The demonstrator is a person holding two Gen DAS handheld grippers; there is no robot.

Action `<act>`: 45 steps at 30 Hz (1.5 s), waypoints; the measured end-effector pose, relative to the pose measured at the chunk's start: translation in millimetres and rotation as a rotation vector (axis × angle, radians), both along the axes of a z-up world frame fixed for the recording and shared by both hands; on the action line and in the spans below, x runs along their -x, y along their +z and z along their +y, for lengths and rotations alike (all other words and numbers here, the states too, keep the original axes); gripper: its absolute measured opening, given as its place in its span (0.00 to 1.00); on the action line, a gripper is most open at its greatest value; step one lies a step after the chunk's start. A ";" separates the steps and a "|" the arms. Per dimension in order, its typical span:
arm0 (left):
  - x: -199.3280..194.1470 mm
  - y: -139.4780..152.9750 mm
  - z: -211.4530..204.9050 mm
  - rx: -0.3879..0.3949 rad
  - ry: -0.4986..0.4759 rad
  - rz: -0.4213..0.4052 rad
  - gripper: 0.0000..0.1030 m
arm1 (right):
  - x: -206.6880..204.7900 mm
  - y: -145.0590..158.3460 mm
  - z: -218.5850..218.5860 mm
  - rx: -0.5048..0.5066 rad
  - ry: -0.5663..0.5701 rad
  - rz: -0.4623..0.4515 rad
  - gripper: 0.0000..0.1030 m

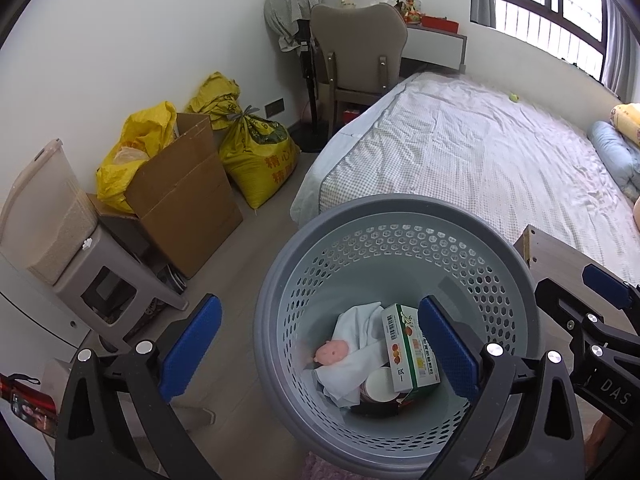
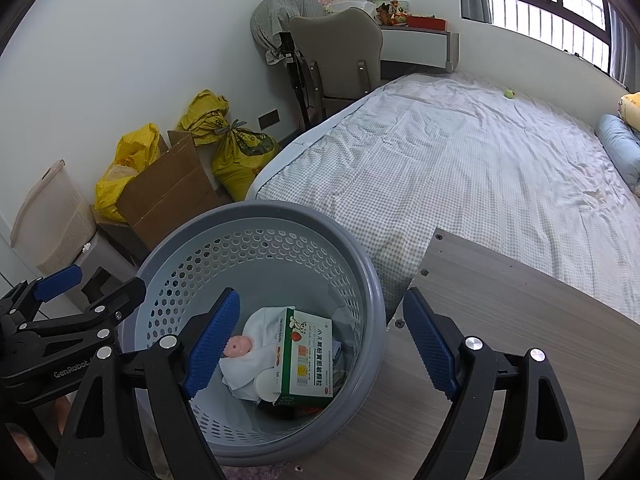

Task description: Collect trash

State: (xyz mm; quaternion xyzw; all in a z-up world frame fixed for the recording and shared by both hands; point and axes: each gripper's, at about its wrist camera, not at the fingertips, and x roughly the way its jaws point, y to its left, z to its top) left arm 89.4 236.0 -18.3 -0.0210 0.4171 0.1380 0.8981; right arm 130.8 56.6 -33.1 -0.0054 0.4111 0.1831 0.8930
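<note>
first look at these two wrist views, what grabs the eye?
The grey perforated basket fills the foreground between floor and bed, with a green-and-white box, white cloth and a small pink toy lying in its bottom. Both the left gripper and right gripper hang over it, jaws wide and empty. Against the far wall, bright yellow sacks flank an open cardboard box.

Both cameras ride just behind their jaws and look steeply down and forward, close above the grey basket [image 1: 280, 280] on the floor. The left wrist view sits left of it, the right wrist view further right, over the wooden surface [image 2: 520, 300]. Both share the basket, the bed [image 1: 460, 152] (far wall too), and each catches the other gripper.
</note>
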 end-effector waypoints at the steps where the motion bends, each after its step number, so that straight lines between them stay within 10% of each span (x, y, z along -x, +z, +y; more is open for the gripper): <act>1: 0.0 0.0 -0.6 0.000 0.000 -0.002 0.94 | -0.1 0.1 0.1 0.001 0.000 0.000 0.78; 45: 0.0 -2.0 -1.8 -0.005 0.000 0.003 0.94 | 1.5 0.5 5.0 0.004 0.002 -0.002 0.78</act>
